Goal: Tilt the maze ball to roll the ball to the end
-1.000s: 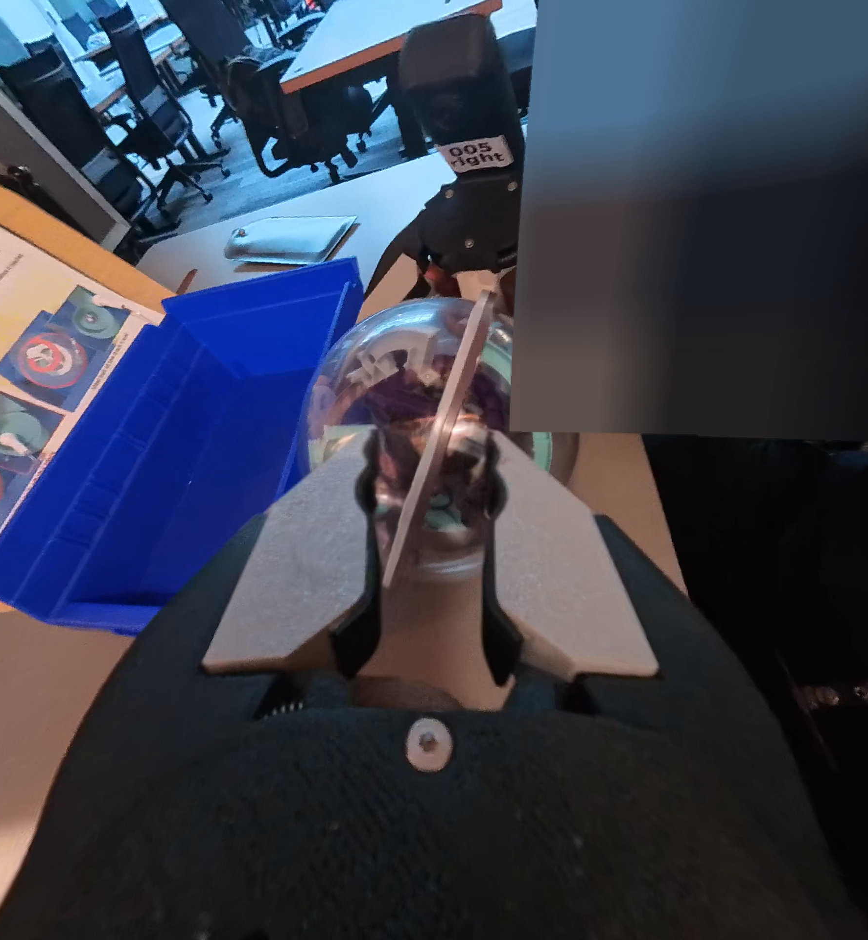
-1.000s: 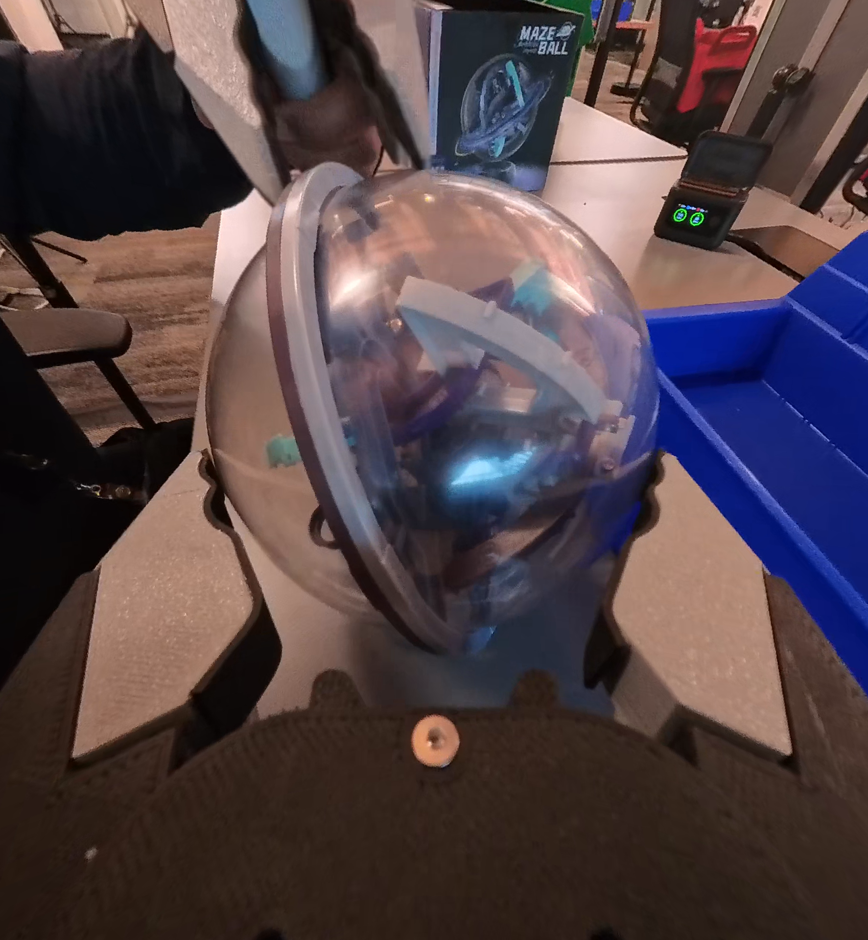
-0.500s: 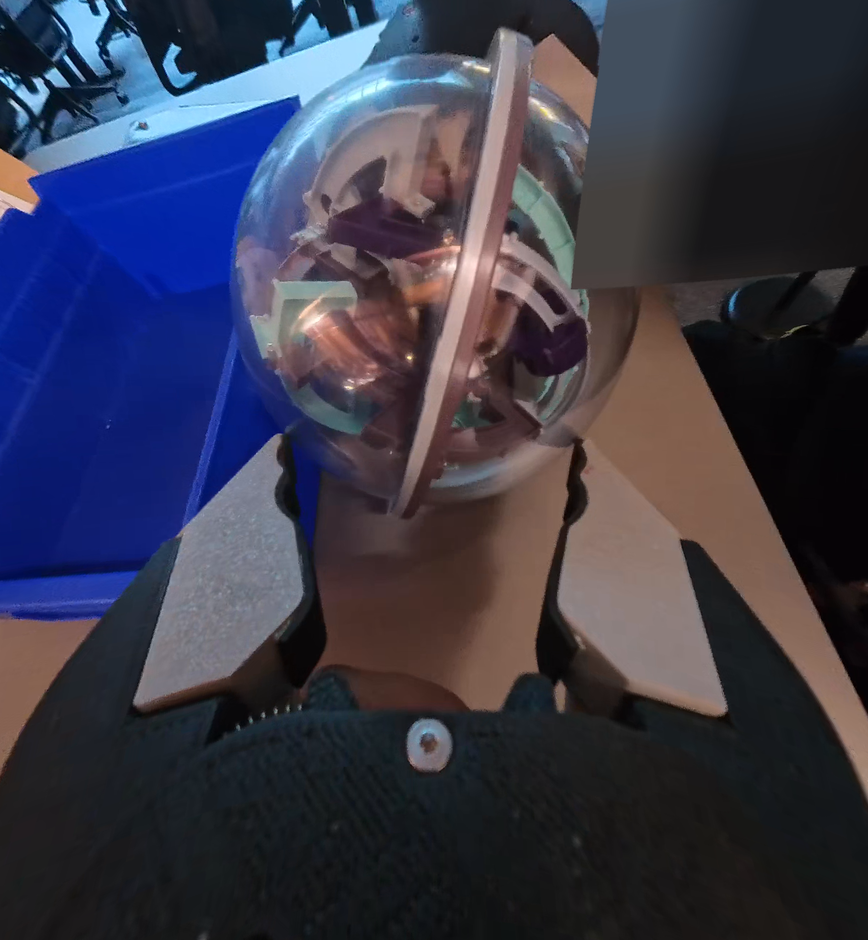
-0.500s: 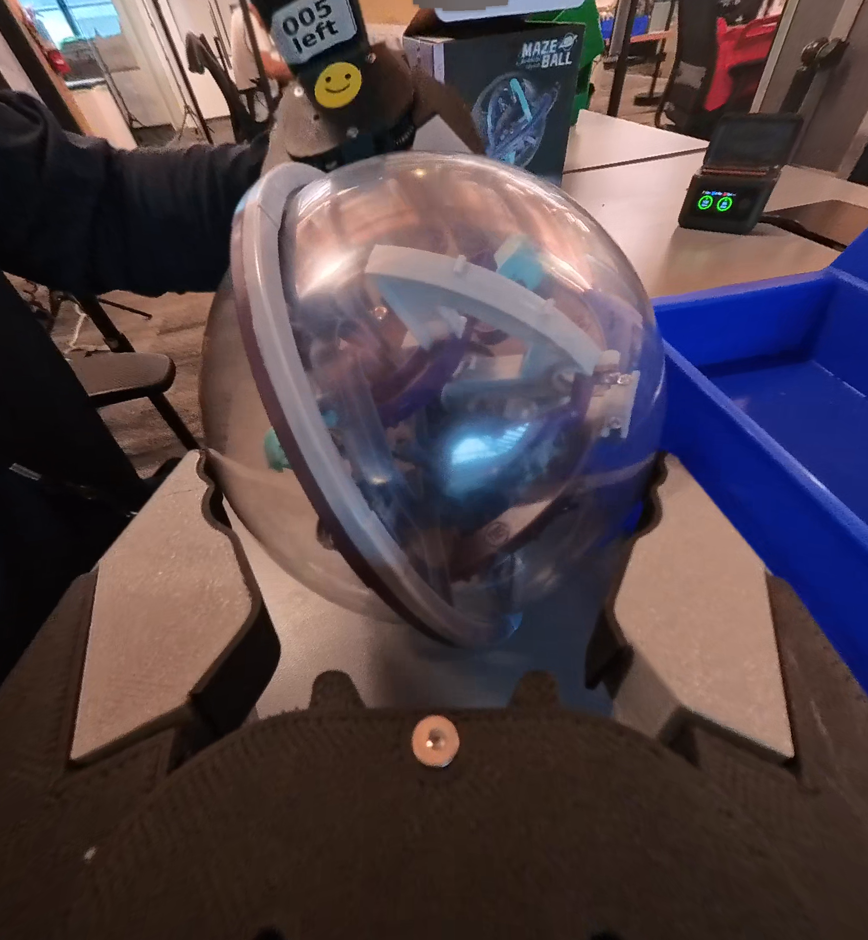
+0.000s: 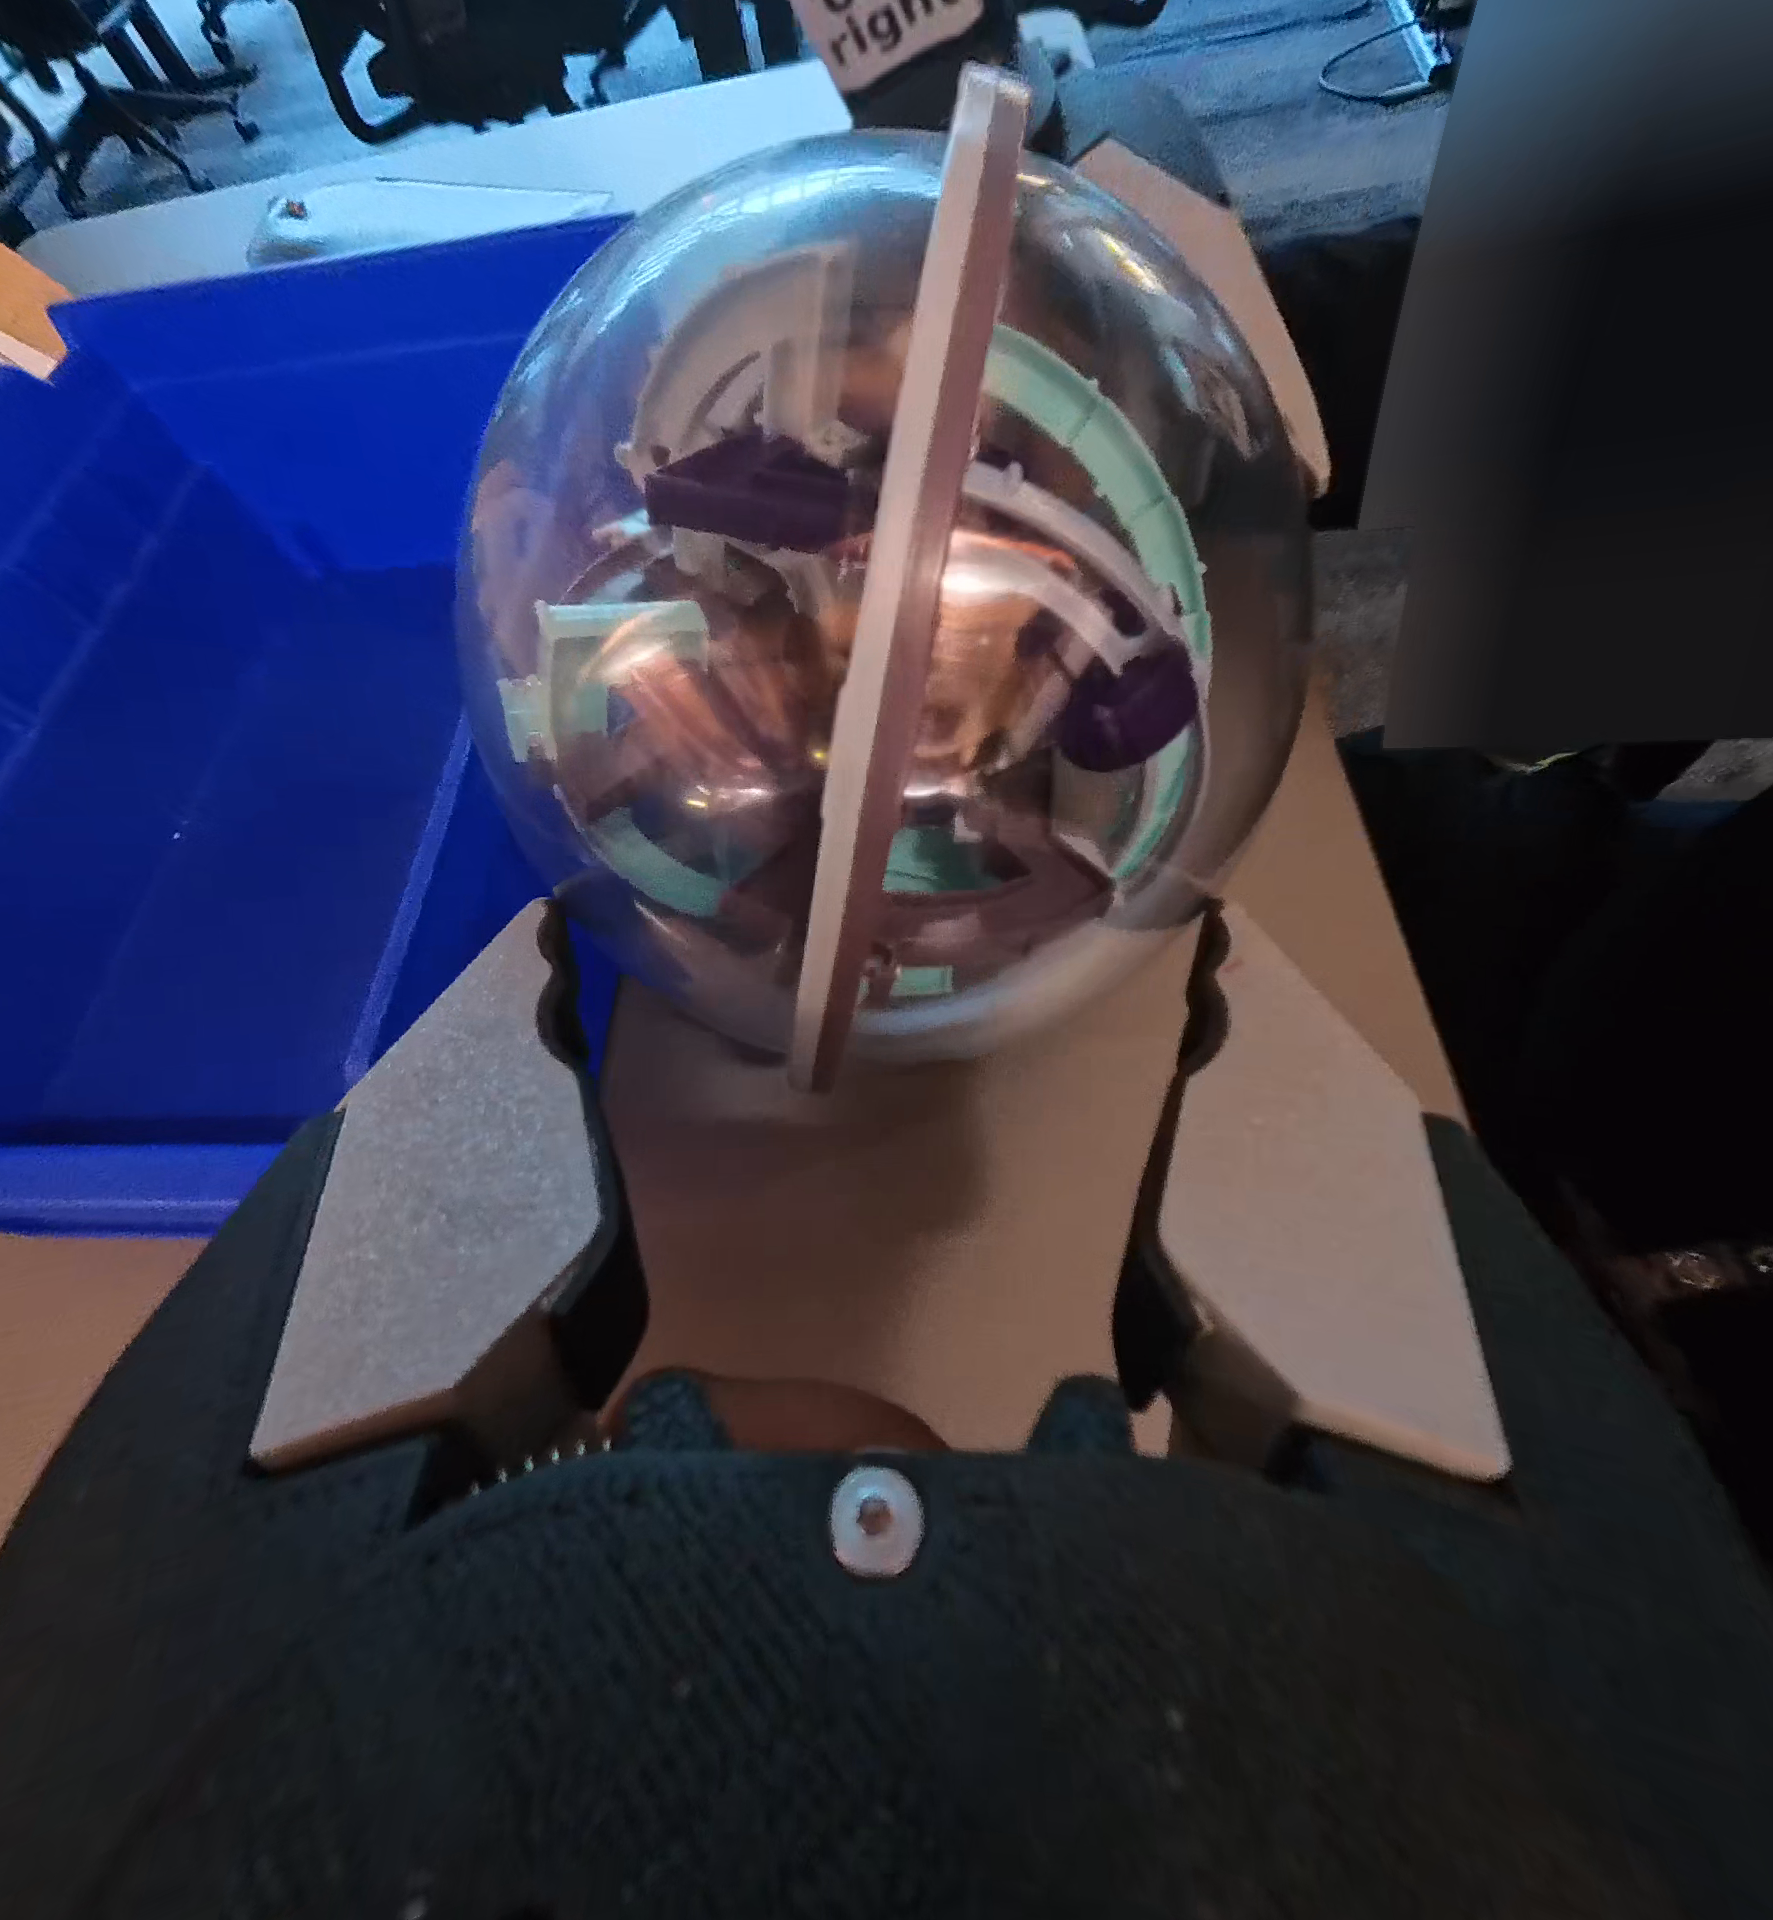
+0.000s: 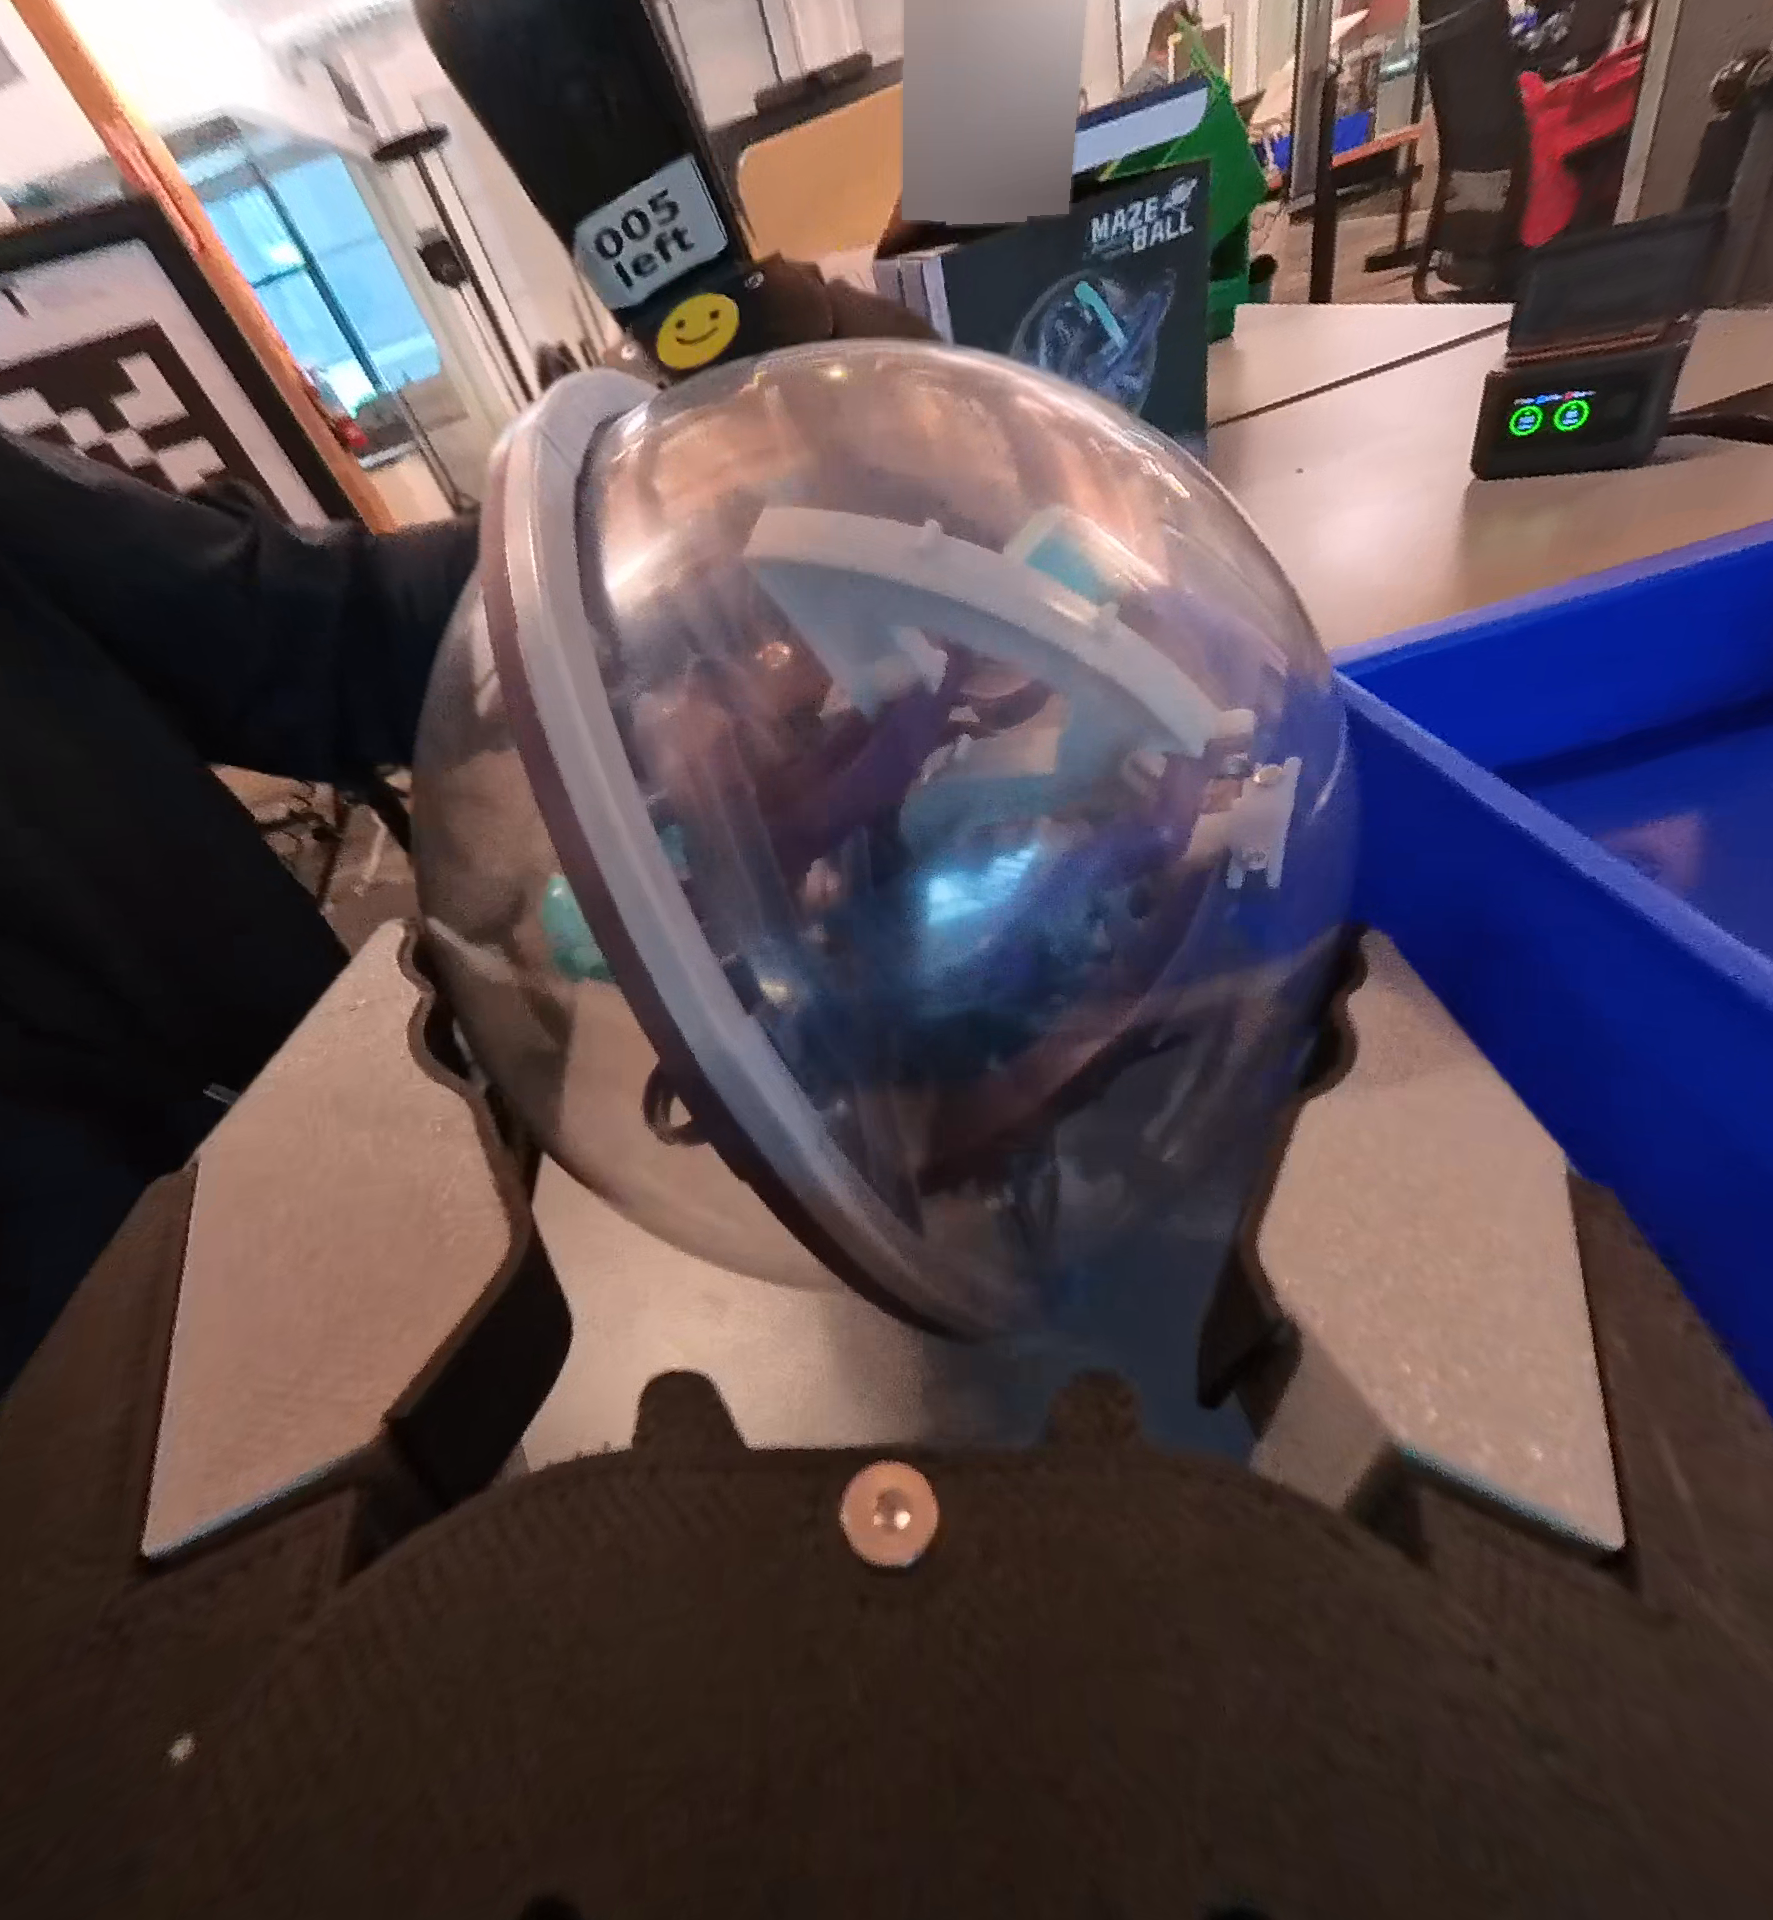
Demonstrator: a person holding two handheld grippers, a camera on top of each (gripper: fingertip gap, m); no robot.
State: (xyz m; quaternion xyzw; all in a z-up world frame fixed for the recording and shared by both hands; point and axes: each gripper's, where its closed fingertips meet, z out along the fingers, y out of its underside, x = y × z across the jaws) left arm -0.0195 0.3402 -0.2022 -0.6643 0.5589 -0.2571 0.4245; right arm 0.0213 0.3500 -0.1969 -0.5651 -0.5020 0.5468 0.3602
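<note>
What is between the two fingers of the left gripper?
In the left wrist view, the maze ball sits between the left gripper's fingers; nearer the camera, only bare table.

A second ago the left hand-held gripper (image 5: 882,966) pinched the flat rim ring of the maze ball (image 5: 882,582) with its jaws nearly together. Now those jaws are spread wide, one on each side of the clear shell. In the right wrist view the left hand-held gripper has swung up behind the ball, and the rim ring (image 6: 591,810) leans further over.
</note>
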